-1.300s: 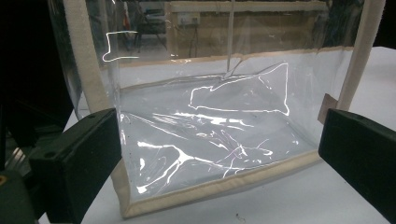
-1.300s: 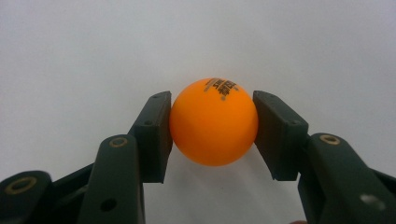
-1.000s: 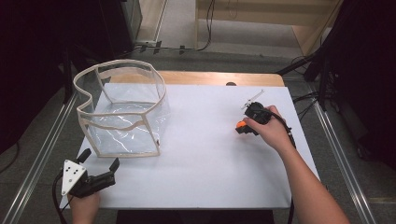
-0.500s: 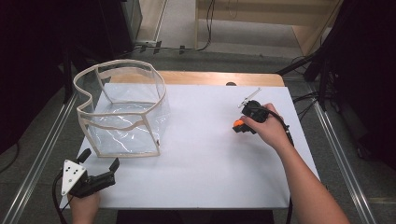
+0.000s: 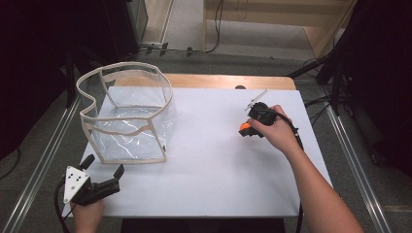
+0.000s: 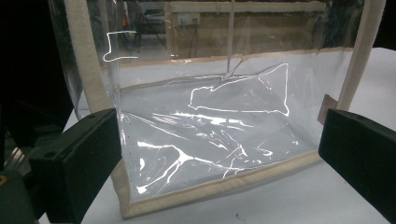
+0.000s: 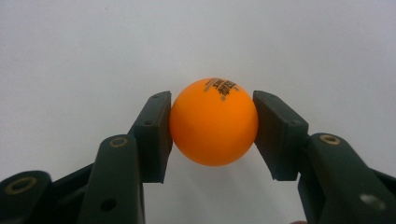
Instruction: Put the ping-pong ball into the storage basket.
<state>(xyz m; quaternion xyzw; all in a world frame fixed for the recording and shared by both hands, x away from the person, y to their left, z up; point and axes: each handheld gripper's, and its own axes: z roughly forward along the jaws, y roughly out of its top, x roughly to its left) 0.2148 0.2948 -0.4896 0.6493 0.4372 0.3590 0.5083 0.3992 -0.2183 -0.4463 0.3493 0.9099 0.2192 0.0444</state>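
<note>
Here, the right gripper has its two black jaws pressed against an orange ball, one pad on each side, so the ball sits squarely between them at mid-height. Dark printed lettering shows on the upper part of the ball, facing away from the jaw bases. Below and beyond the jaws lies the plain white table surface, and a soft shadow falls under the ball between the two pads.

In the high view the same right gripper is held in the person's right hand, with the orange ball showing at its tip, pointing toward the middle of the white table. A cable trails back from it along the forearm.

The left gripper rests near the close left corner of the table, held by the left hand, its grey three-cornered plate on top. Its jaws are spread wide with nothing between them. Ahead of those jaws, just beyond their tips, stands a clear plastic bag with cream fabric trim, upright and open at the top. In the left gripper view the bag's lower edge spans the gap between the two jaws, apart from both. From above, the clear plastic bag stands well apart from the ball.
</note>
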